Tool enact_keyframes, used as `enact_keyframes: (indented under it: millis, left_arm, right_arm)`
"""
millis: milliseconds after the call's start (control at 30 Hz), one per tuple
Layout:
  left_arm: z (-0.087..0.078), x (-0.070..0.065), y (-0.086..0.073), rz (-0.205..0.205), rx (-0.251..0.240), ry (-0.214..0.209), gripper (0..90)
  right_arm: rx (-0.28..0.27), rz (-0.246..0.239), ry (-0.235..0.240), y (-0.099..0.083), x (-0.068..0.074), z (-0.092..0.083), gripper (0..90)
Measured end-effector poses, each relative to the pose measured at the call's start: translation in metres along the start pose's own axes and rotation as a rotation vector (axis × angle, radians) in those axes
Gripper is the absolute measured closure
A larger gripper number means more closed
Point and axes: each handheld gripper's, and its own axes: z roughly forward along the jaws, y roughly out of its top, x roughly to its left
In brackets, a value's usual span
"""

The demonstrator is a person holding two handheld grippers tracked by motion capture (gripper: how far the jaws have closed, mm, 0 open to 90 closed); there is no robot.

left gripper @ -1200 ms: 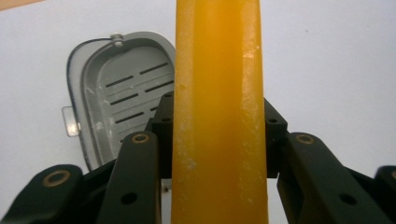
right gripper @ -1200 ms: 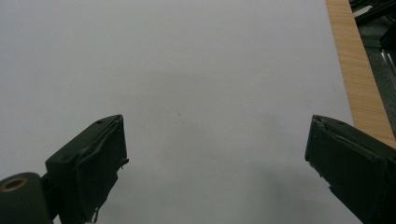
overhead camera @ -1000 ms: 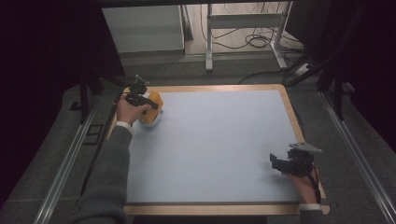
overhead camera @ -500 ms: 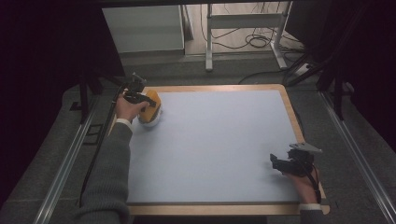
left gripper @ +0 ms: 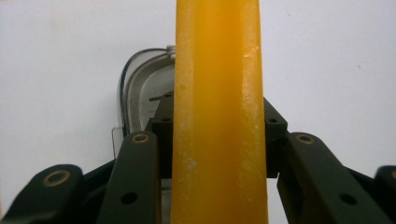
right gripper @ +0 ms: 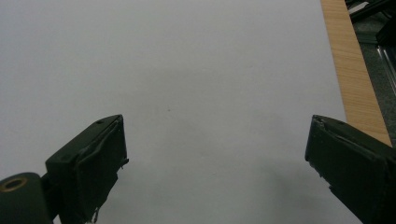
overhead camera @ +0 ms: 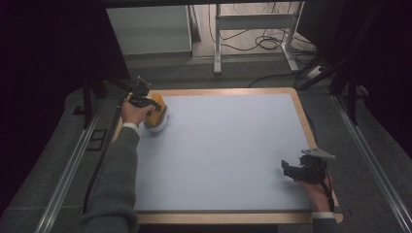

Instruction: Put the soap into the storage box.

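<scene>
right gripper [right gripper: 217, 163] jaws wide apart over white mat [right gripper: 187, 70]; wooden edge [right gripper: 352, 70] beside.

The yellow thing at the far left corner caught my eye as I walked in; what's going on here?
A person works at the table with a gripper in each hand. The left gripper is clamped on the yellow thing, its jaws pressing both sides, above a white and grey object near the far left corner. The right gripper is open above the bare mat near the right edge, holding nothing.

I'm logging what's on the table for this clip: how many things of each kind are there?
Orange thing clamped in the left gripper: 1
Clear-rimmed grey thing under it: 1
Grippers, with the right gripper open: 2
Total: 4
</scene>
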Motion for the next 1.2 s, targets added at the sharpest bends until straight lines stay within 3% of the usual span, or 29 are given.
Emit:
enact_keyframes:
  millis: [333, 433, 567, 700, 800, 867, 1000, 1100, 1200]
  left_arm:
    - [0.014, 0.009, -0.007, -0.038, 0.023, 0.006, 60.9]
    - [0.008, 0.012, -0.007, -0.062, -0.038, -0.025, 57.7]
    - [-0.007, 0.013, -0.004, -0.036, -0.070, -0.008, 43.0]
    - [-0.021, 0.014, -0.005, -0.024, -0.092, 0.069, 31.9]
    - [-0.031, 0.012, -0.011, 0.020, -0.097, 0.047, 28.8]
    - [-0.036, 0.010, -0.017, 0.026, -0.121, 0.041, 26.8]
    - [-0.043, 0.007, -0.031, 0.075, -0.144, -0.014, 24.5]
    - [-0.049, 0.004, -0.040, 0.108, -0.161, -0.030, 24.1]
    - [-0.054, -0.001, -0.052, 0.166, -0.176, -0.077, 24.9]
  right_arm:
    - [0.001, -0.003, -0.003, -0.001, -0.001, 0.001, 5.5]
    - [0.002, -0.005, -0.003, -0.001, -0.001, 0.001, 5.5]
    - [0.003, -0.006, -0.001, -0.001, 0.000, 0.001, 5.5]
    - [0.003, -0.007, 0.001, 0.000, 0.001, 0.001, 5.5]
    - [0.003, -0.008, 0.001, 0.000, 0.001, 0.000, 5.5]
    - [0.000, -0.009, 0.001, 0.000, 0.001, 0.000, 5.5]
    - [0.000, -0.007, -0.004, 0.000, 0.001, 0.000, 5.5]
    - [-0.002, -0.009, -0.004, 0.001, 0.001, -0.001, 5.5]
    - [-0.003, -0.009, -0.005, 0.001, 0.002, -0.001, 5.5]
